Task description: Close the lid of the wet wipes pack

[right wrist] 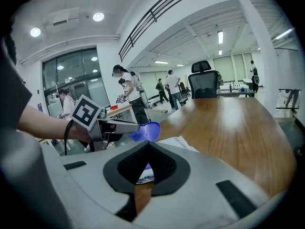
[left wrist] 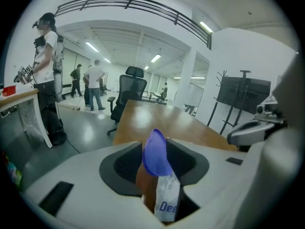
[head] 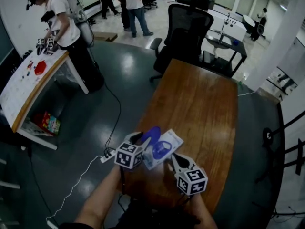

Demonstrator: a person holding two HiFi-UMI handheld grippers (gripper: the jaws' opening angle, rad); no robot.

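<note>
The white wet wipes pack [head: 167, 144] lies near the front left corner of the wooden table [head: 200, 104]. Its blue lid [head: 152, 133] stands raised at the pack's left end. My left gripper [head: 139, 137] is open, and in the left gripper view the lid [left wrist: 155, 151] stands upright between its jaws, above the pack [left wrist: 167, 202]. My right gripper [head: 174, 157] is at the pack's near edge with its tips together. The right gripper view shows the right gripper [right wrist: 149, 144] shut, the pack [right wrist: 183, 143] just beyond it and the lid [right wrist: 145, 131] at the left gripper [right wrist: 126, 126].
A black office chair [head: 183, 27] stands at the table's far end. Left of the table, a cable and power strip [head: 107, 156] lie on the floor. A person [head: 66, 27] works at a white table [head: 19, 94]; others stand further back.
</note>
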